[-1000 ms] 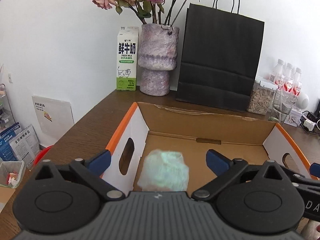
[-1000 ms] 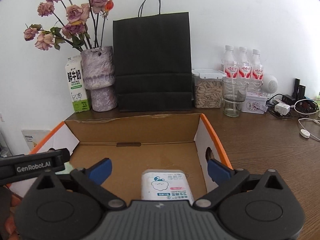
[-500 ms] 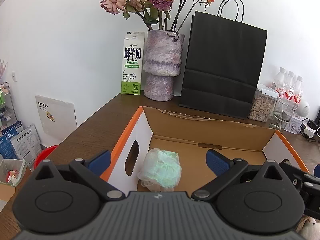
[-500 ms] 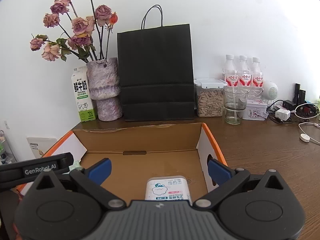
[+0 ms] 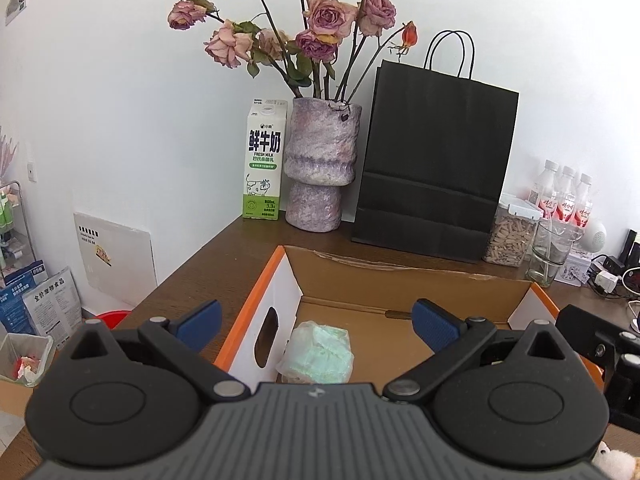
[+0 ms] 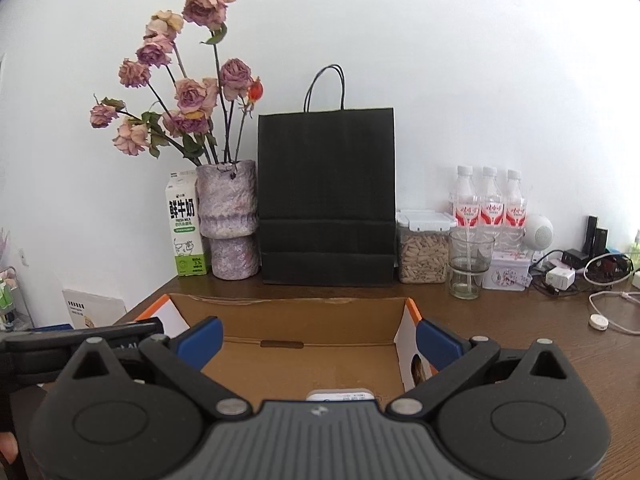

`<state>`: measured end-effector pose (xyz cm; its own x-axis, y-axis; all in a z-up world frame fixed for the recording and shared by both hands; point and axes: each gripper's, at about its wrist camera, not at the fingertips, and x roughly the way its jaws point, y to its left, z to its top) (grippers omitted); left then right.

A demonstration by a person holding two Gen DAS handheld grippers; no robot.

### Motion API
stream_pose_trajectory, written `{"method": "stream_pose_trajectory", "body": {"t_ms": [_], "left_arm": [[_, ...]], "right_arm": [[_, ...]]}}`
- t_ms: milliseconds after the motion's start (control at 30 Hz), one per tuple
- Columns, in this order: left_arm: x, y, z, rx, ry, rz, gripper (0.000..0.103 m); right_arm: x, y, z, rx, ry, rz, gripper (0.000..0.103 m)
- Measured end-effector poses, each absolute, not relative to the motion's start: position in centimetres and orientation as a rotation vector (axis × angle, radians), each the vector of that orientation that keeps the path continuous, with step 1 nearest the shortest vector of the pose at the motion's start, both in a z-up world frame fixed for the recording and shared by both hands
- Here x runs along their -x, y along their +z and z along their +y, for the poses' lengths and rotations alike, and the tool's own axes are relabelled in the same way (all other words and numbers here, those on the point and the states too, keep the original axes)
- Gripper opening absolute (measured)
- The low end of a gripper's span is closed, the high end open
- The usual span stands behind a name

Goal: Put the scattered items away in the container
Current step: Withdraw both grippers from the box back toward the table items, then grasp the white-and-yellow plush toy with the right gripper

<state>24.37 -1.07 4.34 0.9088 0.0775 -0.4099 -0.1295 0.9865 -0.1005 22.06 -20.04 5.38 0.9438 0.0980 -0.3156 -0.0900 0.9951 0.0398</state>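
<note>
Fingers on my left gripper [image 5: 316,322] stand wide apart, empty, over the cardboard box [image 5: 400,280]; a pale green bundle [image 5: 320,356] lies inside at its near left wall. My right gripper [image 6: 318,340] is equally spread and empty, with a white packet [image 6: 340,395] just showing on the box floor beneath it. Far across the brown table [image 6: 520,320] stand a milk carton [image 6: 184,232], a vase of roses [image 6: 228,216], a black paper bag [image 6: 326,200] and bottles [image 6: 490,200] against the white wall.

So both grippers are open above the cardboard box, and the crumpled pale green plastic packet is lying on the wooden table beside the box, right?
Not quite. The crumpled pale green plastic packet lies inside the orange-edged cardboard box, against its left wall, as the left wrist view shows. The left gripper and the right gripper are both open.
</note>
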Motion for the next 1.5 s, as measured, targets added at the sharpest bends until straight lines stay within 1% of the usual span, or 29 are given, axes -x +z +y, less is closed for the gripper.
{"method": "stream_pose_trajectory", "body": {"t_ms": [267, 833, 1000, 1267, 1500], "left_arm": [[-21.2, 5.2, -0.8, 0.104, 0.101, 0.406, 0.103], [-13.9, 5.6, 0.6, 0.08, 0.086, 0.407, 0.103], [-11.9, 5.0, 0.7, 0.07, 0.069, 0.425, 0.103], [-9.3, 3.0, 1.1, 0.058, 0.047, 0.49, 0.103], [-9.3, 1.8, 1.4, 0.067, 0.06, 0.536, 0.103]], "right_arm": [[-18.4, 6.9, -19.9, 0.018, 0.12, 0.287, 0.103], [-10.2, 6.6, -22.4, 0.067, 0.119, 0.275, 0.103], [-8.3, 5.4, -23.9, 0.067, 0.111, 0.313, 0.103], [-6.0, 1.7, -26.8, 0.05, 0.07, 0.426, 0.103], [-7.6, -0.9, -28.5, 0.036, 0.034, 0.519, 0.103]]}}
